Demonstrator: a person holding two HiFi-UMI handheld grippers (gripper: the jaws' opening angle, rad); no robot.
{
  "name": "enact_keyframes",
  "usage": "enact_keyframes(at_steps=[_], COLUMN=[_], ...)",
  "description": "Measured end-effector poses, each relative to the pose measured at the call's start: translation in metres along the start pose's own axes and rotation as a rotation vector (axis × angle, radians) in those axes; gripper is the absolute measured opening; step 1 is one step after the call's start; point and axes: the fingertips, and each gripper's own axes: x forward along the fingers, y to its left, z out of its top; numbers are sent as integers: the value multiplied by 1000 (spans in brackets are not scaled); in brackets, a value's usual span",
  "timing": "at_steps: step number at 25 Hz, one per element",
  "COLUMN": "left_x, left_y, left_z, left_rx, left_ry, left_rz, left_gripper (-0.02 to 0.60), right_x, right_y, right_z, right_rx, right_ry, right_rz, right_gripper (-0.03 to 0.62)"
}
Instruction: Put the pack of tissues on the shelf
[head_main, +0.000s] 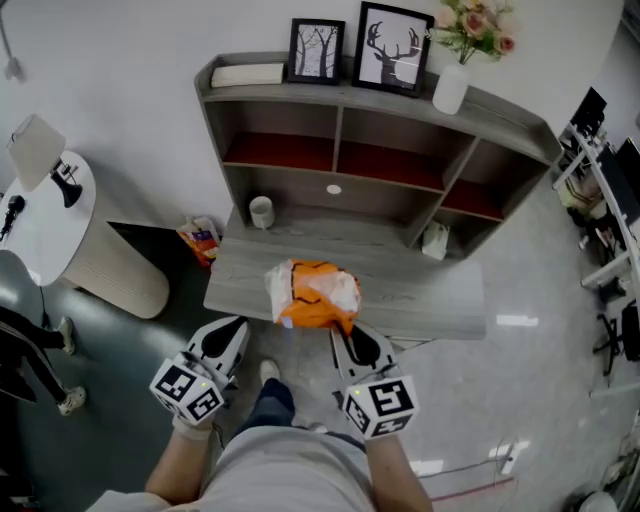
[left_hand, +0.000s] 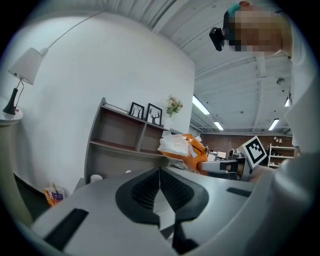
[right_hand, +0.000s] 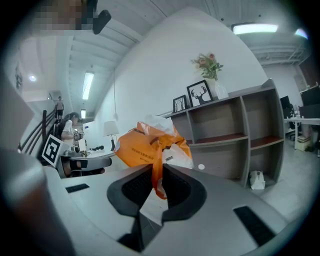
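The pack of tissues (head_main: 312, 293), in orange and white wrap, hangs over the front of the grey desk top (head_main: 430, 290). My right gripper (head_main: 346, 330) is just below it. In the right gripper view the right gripper (right_hand: 158, 181) is shut on an orange flap of the pack (right_hand: 150, 147). My left gripper (head_main: 236, 328) is off to the left of the pack, apart from it. In the left gripper view its jaws (left_hand: 160, 176) are shut with nothing between them, and the pack (left_hand: 182, 149) shows beyond. The grey shelf (head_main: 340, 150) stands behind the desk top.
A white cup (head_main: 261, 211) and a small white bag (head_main: 434, 240) sit at the foot of the shelf. Two framed pictures (head_main: 316, 50), a vase of flowers (head_main: 452, 85) and a flat white item (head_main: 247, 74) lie on top. A round white table (head_main: 45, 215) stands at the left.
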Motion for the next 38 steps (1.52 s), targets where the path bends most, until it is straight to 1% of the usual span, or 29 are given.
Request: enact_keyframes(at_steps=[6,10,16,20,26,34,38], left_x=[30,50,68,71,68,63,60], left_y=[74,118,171,202,232,244,251], left_z=[28,47,64,72,81,97,103], left_rx=[-8,-6,-26,-38,-38,-28,-28], left_ry=[21,20,18,15,9,-25,-42], left_rz=[-36,-70,-117,-132,-124,-91,-50], left_gripper=[17,17,17,17,17,17,17], right_x=[78,125,186,218,249,285,307], right_y=[-3,-2,2,7,10,-2,-14], right_z=[25,41,59,68,81,90,97], right_rx=[11,9,-5,-17,-25,-48,-69], right_ry=[13,12,17,15,15,37,53], right_rz=[-44,-77,-127,-148,-175,-186,-184], right_gripper=[54,54,54,54,54,54,54])
